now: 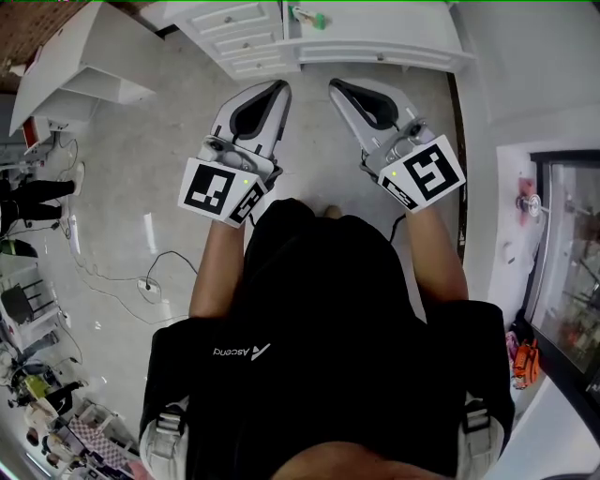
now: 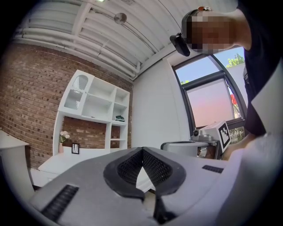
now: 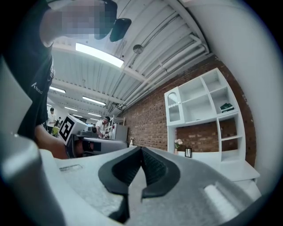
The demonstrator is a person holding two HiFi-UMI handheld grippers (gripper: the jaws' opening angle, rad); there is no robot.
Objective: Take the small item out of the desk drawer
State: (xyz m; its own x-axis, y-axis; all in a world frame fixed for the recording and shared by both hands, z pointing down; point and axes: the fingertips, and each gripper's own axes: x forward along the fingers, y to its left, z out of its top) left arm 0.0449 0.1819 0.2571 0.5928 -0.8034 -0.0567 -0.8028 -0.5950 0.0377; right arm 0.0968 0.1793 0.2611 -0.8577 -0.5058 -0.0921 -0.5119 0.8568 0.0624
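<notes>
In the head view a white desk (image 1: pixel 375 47) stands ahead across the floor, and its stack of drawers (image 1: pixel 239 33) is closed. No small item shows; a green thing (image 1: pixel 309 17) lies on the desk top. My left gripper (image 1: pixel 272 92) and right gripper (image 1: pixel 339 89) are held up side by side before the person's chest, pointing toward the desk and well short of it. In the left gripper view the left gripper (image 2: pixel 142 151) is shut on nothing. The right gripper (image 3: pixel 141 150) is likewise shut and empty in its own view.
A white shelving unit (image 2: pixel 95 106) stands against a brick wall above the desk. A white bench (image 1: pixel 75 66) is at the far left. A cable with a power strip (image 1: pixel 148 283) lies on the floor at left. A glass door (image 1: pixel 572 262) is at right.
</notes>
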